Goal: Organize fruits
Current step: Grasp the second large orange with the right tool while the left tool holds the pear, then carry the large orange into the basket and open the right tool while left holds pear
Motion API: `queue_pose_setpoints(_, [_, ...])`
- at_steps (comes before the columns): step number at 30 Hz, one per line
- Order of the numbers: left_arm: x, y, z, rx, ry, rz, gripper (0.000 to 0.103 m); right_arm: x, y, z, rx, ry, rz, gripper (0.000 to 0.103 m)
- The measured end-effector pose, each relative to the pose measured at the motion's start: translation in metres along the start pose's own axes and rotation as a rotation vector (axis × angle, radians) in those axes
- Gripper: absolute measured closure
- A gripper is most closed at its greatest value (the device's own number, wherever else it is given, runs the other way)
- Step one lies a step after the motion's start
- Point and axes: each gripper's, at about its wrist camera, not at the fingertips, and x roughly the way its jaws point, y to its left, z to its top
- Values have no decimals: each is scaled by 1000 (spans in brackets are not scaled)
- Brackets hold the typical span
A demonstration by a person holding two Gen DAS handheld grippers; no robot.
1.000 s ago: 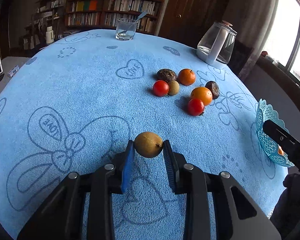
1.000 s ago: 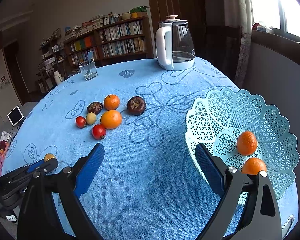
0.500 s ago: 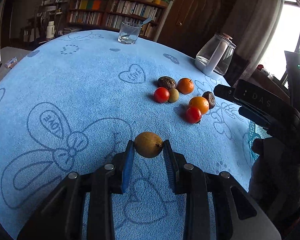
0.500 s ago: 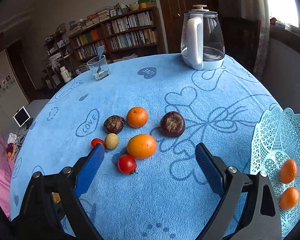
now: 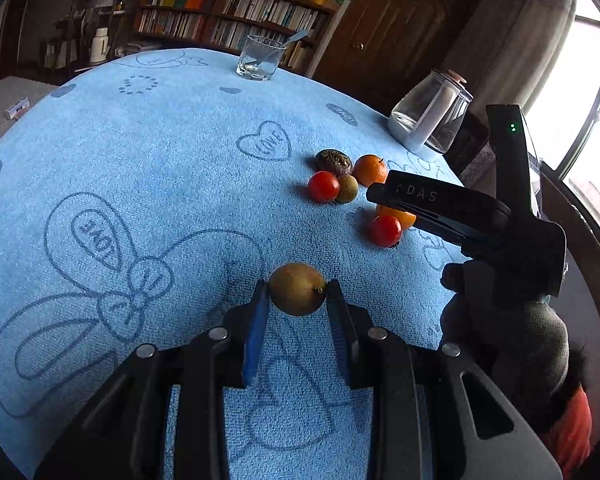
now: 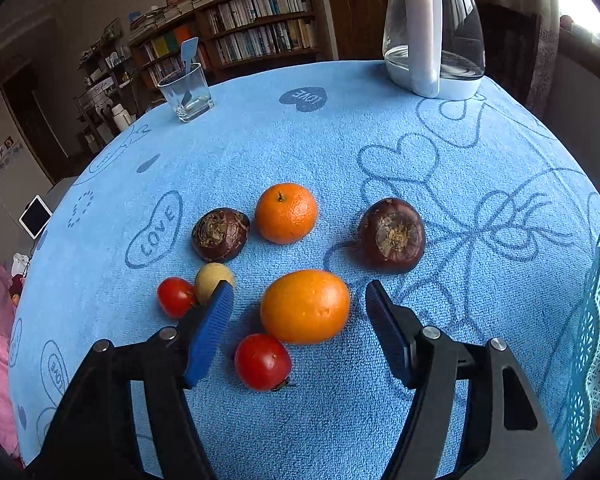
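My left gripper (image 5: pixel 298 294) is shut on a yellow-brown round fruit (image 5: pixel 298 289), held just above the blue cloth. My right gripper (image 6: pixel 300 292) straddles the large orange (image 6: pixel 305 306). Its jaws are closing, and a gap still shows between each blue pad and the orange. Around it lie a smaller orange (image 6: pixel 286 213), two dark brown fruits (image 6: pixel 220 234) (image 6: pixel 392 235), two tomatoes (image 6: pixel 176 296) (image 6: pixel 263 361) and a small yellowish fruit (image 6: pixel 214 280). A teal lattice basket (image 6: pixel 598 320) at the right edge holds two oranges, mostly cut off.
A glass jug with a white handle (image 6: pixel 436 28) stands at the table's far right. A glass with a spoon (image 6: pixel 186 92) stands at the far left. A gloved hand (image 5: pixel 500 320) holds the right gripper beside my left one. Bookshelves stand behind the table.
The right gripper swung left from the basket to the fruit pile and came down around the large orange, with its jaws narrowing. The left gripper kept its fruit and barely moved.
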Motion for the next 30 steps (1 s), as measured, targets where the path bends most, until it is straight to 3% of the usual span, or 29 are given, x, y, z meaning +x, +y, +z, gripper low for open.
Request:
queue_pose_setpoints(13, [5, 0, 1, -2, 9, -3, 73, 6, 6, -4, -44, -5, -57, 56])
queue_pose_setpoints(30, [4, 0, 1, -2, 9, -3, 73, -22, 4, -6, -35, -55, -62, 56])
